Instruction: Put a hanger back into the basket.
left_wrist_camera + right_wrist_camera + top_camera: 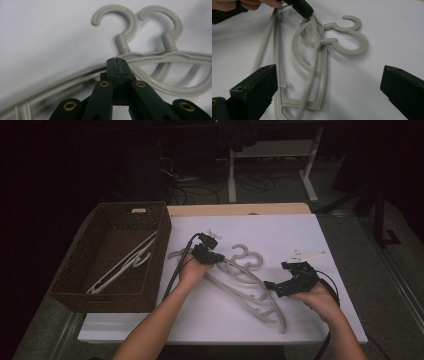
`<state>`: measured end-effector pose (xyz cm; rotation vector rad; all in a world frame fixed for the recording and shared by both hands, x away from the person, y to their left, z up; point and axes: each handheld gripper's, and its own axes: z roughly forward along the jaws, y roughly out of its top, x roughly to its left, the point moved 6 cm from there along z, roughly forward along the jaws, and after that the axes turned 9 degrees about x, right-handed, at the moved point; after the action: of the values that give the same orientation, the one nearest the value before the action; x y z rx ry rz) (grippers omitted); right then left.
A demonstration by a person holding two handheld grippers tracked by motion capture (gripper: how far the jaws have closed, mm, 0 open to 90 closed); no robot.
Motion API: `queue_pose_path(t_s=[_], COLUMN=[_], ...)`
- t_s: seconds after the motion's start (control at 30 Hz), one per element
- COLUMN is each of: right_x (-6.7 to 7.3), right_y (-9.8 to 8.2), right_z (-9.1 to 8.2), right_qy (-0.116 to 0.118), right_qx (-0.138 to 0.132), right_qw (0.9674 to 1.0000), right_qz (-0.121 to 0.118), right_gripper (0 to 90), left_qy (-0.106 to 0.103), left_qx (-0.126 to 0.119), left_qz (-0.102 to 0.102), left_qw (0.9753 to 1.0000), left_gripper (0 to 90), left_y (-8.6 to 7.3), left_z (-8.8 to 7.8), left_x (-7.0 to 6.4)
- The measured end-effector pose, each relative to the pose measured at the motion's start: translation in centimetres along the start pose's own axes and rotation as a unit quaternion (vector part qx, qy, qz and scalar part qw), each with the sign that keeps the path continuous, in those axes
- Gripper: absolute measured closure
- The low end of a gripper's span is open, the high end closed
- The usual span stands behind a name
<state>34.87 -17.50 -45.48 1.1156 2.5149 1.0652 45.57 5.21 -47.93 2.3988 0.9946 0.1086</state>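
Several grey plastic hangers lie overlapping on the white table top, their hooks side by side. My left gripper is at the top of the pile, near the hooks. Its jaws are pressed together, shut on the thin rim of one grey hanger. That hanger's arms look blurred in the right gripper view, where the left gripper reaches in from the top. My right gripper stands wide open to the right of the pile, and its fingers hold nothing.
A brown wicker basket stands at the table's left with white hangers inside it. A small white tag lies beyond the right gripper. Cables trail from both grippers. Dark floor and table legs lie past the far edge.
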Motion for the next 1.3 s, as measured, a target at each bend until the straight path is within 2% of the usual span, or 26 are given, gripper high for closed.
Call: queue_pose_path(t_s=[0.07, 0.17, 0.23, 0.3, 0.37, 0.43, 0.5, 0.53, 0.6, 0.7, 0.73, 0.8, 0.9, 1.0, 1.1, 1.17, 1.3], right_x=[0.0, 0.0, 0.0, -0.1, -0.2, -0.2, -0.2, -0.2, -0.2, -0.1, -0.1, -0.1, -0.1, -0.1, -0.2, -0.2, -0.3], right_y=[0.0, 0.0, -0.1, -0.1, -0.1, -0.2, -0.3, -0.3, -0.3, -0.3, -0.3, -0.4, -0.4, -0.4, -0.5, -0.4, -0.5], right_z=[0.0, 0.0, -0.1, -0.2, -0.2, -0.2, -0.2, -0.2, -0.1, 0.0, 0.0, 0.0, 0.0, 0.0, 0.0, 0.0, -0.1], right_qy=[0.001, 0.001, 0.001, 0.001, 0.001, 0.001, 0.000, -0.001, -0.002, -0.001, -0.001, -0.004, -0.003, -0.003, -0.003, -0.003, -0.003], right_qx=[0.001, 0.002, 0.000, -0.001, -0.001, 0.001, 0.003, 0.004, 0.005, 0.006, 0.006, 0.009, 0.009, 0.009, 0.009, 0.007, 0.006], right_qw=[1.0000, 1.0000, 1.0000, 1.0000, 1.0000, 1.0000, 1.0000, 1.0000, 1.0000, 1.0000, 1.0000, 0.9999, 1.0000, 0.9999, 0.9999, 1.0000, 1.0000], right_qz=[0.000, 0.000, 0.000, 0.003, 0.004, 0.005, 0.005, 0.005, 0.005, 0.002, 0.002, 0.001, 0.002, 0.004, 0.005, 0.005, 0.006], right_gripper=[1.0, 1.0, 1.0, 1.1, 1.2, 3.4, 3.6, 4.0, 4.2, 4.4, 4.4, 4.5, 4.6, 4.6, 4.6, 4.7, 4.7], left_qy=[-0.011, -0.012, -0.012, -0.003, 0.003, 0.018, 0.026, 0.026, 0.037, 0.039, 0.039, 0.041, 0.049, 0.043, 0.048, 0.047, 0.048], left_qx=[-0.006, -0.010, -0.017, -0.022, -0.026, -0.025, -0.026, -0.026, -0.028, -0.017, -0.017, -0.005, 0.011, 0.011, 0.003, 0.007, 0.013], left_qz=[-0.005, -0.004, -0.003, -0.005, -0.013, -0.018, -0.028, -0.028, -0.046, -0.053, -0.053, -0.052, -0.048, -0.056, -0.058, -0.060, -0.047], left_qw=[0.9999, 0.9999, 0.9998, 0.9997, 0.9996, 0.9994, 0.9989, 0.9989, 0.9979, 0.9977, 0.9977, 0.9978, 0.9976, 0.9974, 0.9972, 0.9971, 0.9976], left_gripper=[90.0, 90.0, 89.9, 89.8, 87.8, 85.0, 85.2, 86.1, 89.6, 90.0, 90.0, 90.0, 90.0, 90.0, 90.0, 90.0, 90.0], left_y=[0.5, 0.6, 0.3, -0.1, -0.7, -1.7, -2.6, -2.6, -4.1, -5.5, -5.5, -6.4, -7.2, -7.2, -6.4, -5.9, -6.2], left_z=[0.2, 0.0, -1.0, -2.2, -3.4, -4.7, -5.7, -5.7, -6.8, -6.8, -6.8, -6.3, -5.4, -4.7, -4.8, -4.9, -5.2], left_x=[0.2, 0.2, 0.3, 0.8, 1.4, 2.1, 2.7, 2.7, 3.3, 2.9, 2.9, 2.1, 1.8, 2.0, 2.3, 2.5, 1.6])
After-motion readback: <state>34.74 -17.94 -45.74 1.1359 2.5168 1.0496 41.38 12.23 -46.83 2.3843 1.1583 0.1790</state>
